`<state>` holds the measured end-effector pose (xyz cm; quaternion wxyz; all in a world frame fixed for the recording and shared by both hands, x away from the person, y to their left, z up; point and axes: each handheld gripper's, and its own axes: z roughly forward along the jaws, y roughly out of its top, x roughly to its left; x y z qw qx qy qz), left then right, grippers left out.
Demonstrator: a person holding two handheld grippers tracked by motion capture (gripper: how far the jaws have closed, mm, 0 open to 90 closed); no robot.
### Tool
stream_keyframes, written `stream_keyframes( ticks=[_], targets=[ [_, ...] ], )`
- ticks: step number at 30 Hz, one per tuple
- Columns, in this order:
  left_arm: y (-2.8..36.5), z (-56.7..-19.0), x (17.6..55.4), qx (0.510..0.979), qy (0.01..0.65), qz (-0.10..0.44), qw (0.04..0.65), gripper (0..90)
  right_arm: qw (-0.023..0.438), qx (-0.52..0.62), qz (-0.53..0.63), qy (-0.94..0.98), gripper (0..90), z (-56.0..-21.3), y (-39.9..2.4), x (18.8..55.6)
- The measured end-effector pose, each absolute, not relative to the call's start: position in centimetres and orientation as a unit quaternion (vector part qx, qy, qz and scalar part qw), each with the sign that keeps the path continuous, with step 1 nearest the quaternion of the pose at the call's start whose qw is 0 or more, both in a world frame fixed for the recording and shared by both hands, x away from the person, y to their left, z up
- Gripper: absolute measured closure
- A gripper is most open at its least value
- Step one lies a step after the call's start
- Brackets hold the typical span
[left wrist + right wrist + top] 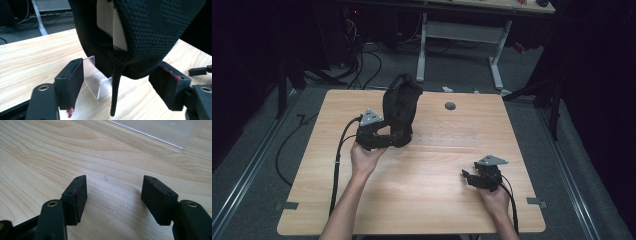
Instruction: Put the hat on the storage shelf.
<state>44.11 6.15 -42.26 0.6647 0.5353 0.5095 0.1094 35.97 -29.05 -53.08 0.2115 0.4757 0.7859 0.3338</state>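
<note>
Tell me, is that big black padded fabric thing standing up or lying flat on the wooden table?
Standing up. The black padded fabric thing rises as a tall loop above the wooden table, its lower end between the left gripper's open jaws.

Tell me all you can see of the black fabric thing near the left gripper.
The black fabric object stands tall, arched at its top, on the wooden table. Its surface is textured mesh with a pale panel inside and a thin strap hanging down. Its lower end sits between the open jaws of the left gripper, above a clear plastic stand.
</note>
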Motion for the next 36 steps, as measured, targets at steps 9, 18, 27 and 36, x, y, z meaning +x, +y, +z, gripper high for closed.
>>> stream_keyframes(
  ticks=[9,18,27,36],
  targets=[
    [7.0,-41.6,43.1,0.541,0.506,0.105,0.663,25.9,0.211,0.476,0.334,0.786,37.8,-53.1,-29.1,36.0],
    [8.6,-42.2,42.0,0.547,0.513,0.117,0.651,27.2,0.212,0.475,0.334,0.786,37.8,-53.1,-29.1,36.0],
    [9.7,-42.7,40.8,0.540,0.520,0.116,0.652,28.2,0.212,0.475,0.334,0.786,37.8,-53.1,-29.1,36.0],
    [10.3,-43.7,40.1,0.539,0.532,0.112,0.643,28.8,0.212,0.475,0.334,0.786,37.8,-53.1,-29.0,36.0]
  ],
)
